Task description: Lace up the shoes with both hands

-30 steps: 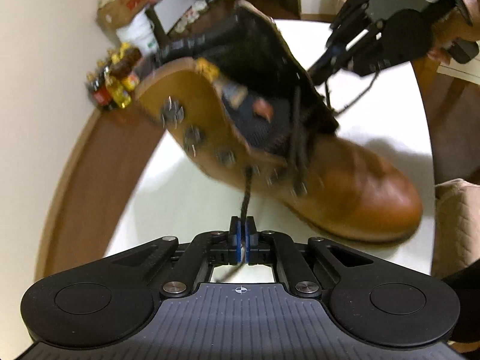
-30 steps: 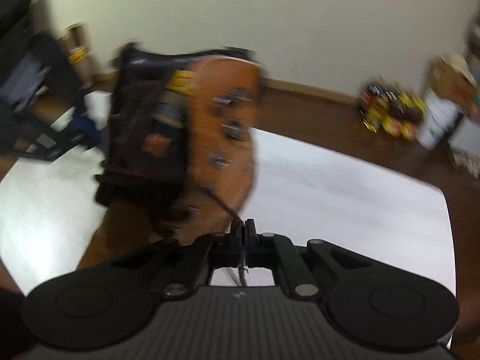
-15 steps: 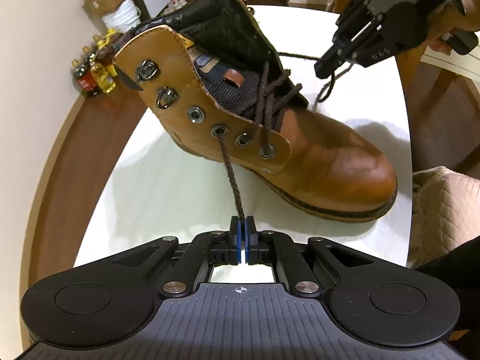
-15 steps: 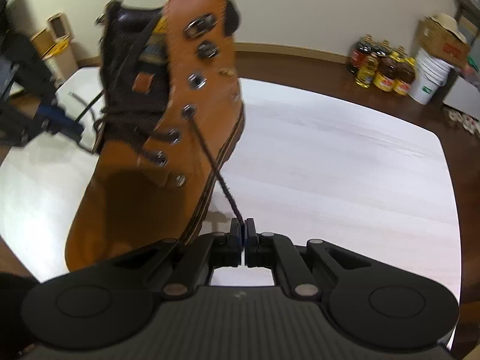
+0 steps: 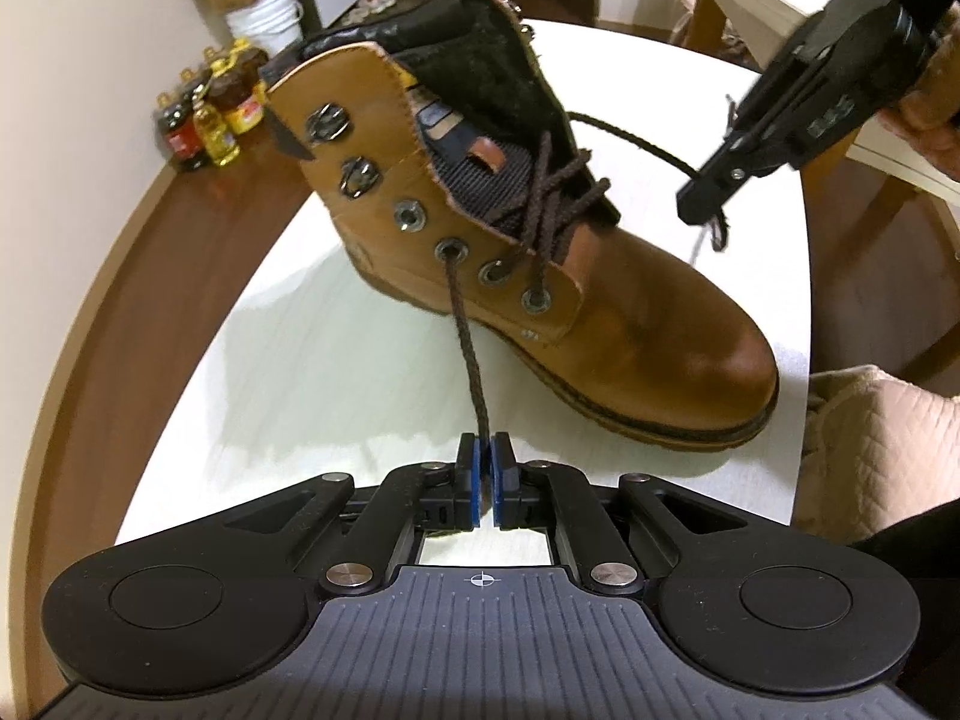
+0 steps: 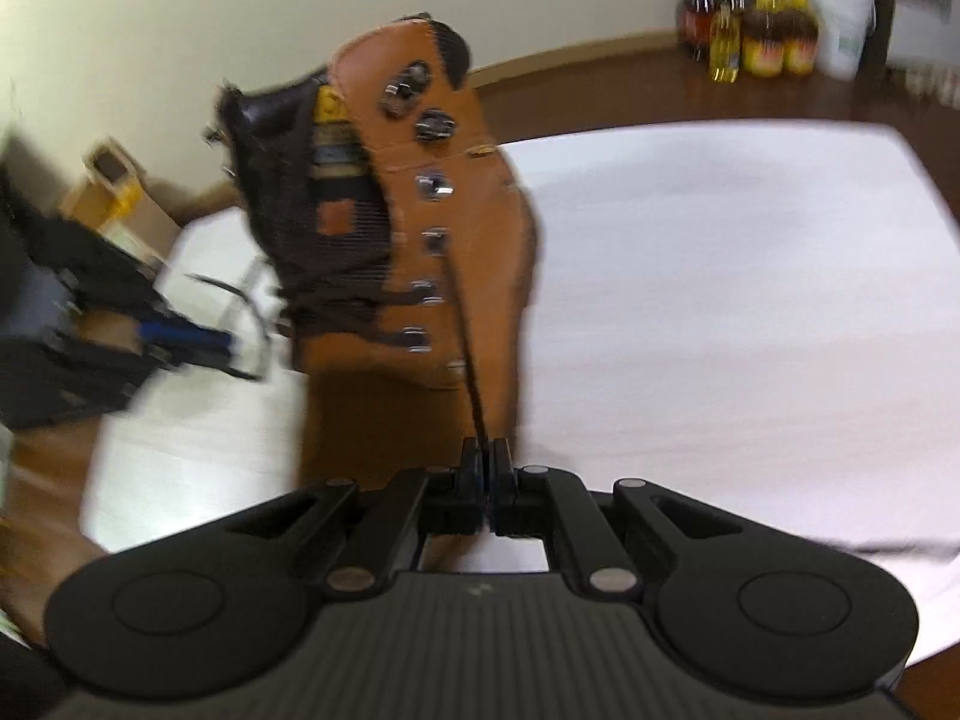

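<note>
On the white table: the brown boot (image 5: 630, 324) stands with its toe toward my left gripper and its top flaps spread.
Boot in the right view: blurred, but the same boot (image 6: 420, 276) stands on the table (image 6: 720, 300) just ahead of my fingers.
Lace, left end: the dark lace (image 5: 465, 336) comes out of the third eyelet up from the toe and runs straight down to my left gripper (image 5: 486, 468).
Left gripper: my jaws are opening; the lace end sits between the blue pads (image 5: 476, 474), and a thin gap shows there.
Lace, right end: another strand (image 6: 468, 354) runs from the boot's eyelet row down into my right gripper (image 6: 486, 468).
Right gripper: pressed together, pinching that strand; the blur leaves the exact contact a little uncertain.
Right gripper from the left view: it hangs above the table (image 5: 336, 372) beside the boot, my hand (image 5: 930, 114) behind it, with the lace leading to its tip (image 5: 705, 210).
Lacing so far: the lower eyelets are crossed; the upper eyelet and two hooks are bare.
Floor by the wall: bottles (image 5: 210, 114) and a white bucket (image 5: 264, 18).
</note>
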`<state>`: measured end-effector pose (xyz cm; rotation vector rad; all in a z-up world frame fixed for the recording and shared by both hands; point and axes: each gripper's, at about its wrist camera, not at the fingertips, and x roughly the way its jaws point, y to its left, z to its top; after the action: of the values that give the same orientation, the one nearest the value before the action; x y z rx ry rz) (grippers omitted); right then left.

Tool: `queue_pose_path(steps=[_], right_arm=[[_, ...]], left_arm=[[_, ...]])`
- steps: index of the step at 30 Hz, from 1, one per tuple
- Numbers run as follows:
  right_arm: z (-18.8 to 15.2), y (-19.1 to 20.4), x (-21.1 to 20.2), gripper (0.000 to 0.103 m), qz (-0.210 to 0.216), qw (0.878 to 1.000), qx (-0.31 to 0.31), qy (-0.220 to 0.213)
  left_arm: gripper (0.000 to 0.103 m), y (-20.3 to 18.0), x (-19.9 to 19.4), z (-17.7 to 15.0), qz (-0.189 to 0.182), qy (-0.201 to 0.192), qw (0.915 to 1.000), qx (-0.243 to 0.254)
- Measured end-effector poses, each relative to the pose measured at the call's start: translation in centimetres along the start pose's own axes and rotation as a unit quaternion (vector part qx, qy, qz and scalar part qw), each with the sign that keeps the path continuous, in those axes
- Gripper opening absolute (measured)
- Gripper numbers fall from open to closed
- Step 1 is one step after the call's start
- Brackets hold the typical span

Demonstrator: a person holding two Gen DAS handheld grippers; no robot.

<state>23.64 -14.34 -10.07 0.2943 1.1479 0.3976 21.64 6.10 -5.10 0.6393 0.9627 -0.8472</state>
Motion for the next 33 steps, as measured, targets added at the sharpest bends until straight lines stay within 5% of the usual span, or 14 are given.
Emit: queue_pose_path(steps=[2,4,7,8,10,11,14,18,21,23,26,29,33], right_arm=[[0.6,-1.1,0.2,0.002,0.098,0.990,0.105,0.003],[0.9,-2.7,0.6,0.002,0.193,0.957,0.214,-0.010],[-0.1,-5.9,0.7,0.002,0.331,0.859,0.386,-0.060],[-0.3,-7.1,0.9,0.003,0.359,0.827,0.426,-0.079],[-1.0,-9.1,0.3,0.003,0.351,0.798,0.477,-0.113],[-1.1,-9.9,0.0,0.003,0.339,0.797,0.485,-0.123],[-1.3,-11.5,-0.9,0.006,0.301,0.807,0.492,-0.129],[-1.3,-11.4,-1.5,0.011,0.255,0.843,0.462,-0.101],[-2.9,-8.9,-3.3,0.020,0.209,0.893,0.390,-0.085],[-2.7,-7.7,-4.6,0.020,0.134,0.944,0.292,-0.071],[-3.0,-6.1,-5.0,0.020,0.015,0.987,0.155,-0.034],[-3.8,-4.8,-4.1,0.020,-0.081,0.996,0.035,0.009],[-5.9,-3.8,-2.1,0.020,-0.129,0.990,-0.042,0.032]], left_arm=[[0.008,-0.2,-0.7,-0.4,0.006,0.001,1.0000,-0.002],[0.008,-0.2,-1.3,-1.0,0.011,0.002,0.9999,-0.005],[0.008,-0.2,-2.1,-1.6,0.015,0.003,0.9998,-0.013],[0.008,-0.2,-2.4,-1.7,0.014,0.001,0.9998,-0.016],[0.008,-0.3,-2.9,-1.6,0.010,-0.010,0.9997,-0.020],[0.008,-0.5,-3.1,-1.5,0.006,-0.017,0.9996,-0.022],[0.008,-1.3,-3.5,-1.0,-0.007,-0.033,0.9992,-0.020],[0.008,-2.9,-3.2,0.1,-0.022,-0.048,0.9986,-0.002],[0.008,-3.6,-2.9,0.3,-0.028,-0.051,0.9983,0.005],[0.008,-4.0,-2.4,0.3,-0.033,-0.048,0.9983,0.009],[0.008,-4.3,-1.6,0.1,-0.032,-0.038,0.9986,0.018],[0.008,-4.6,-1.4,0.1,-0.030,-0.034,0.9987,0.024],[0.008,-5.0,-1.3,0.0,-0.030,-0.029,0.9988,0.025]])
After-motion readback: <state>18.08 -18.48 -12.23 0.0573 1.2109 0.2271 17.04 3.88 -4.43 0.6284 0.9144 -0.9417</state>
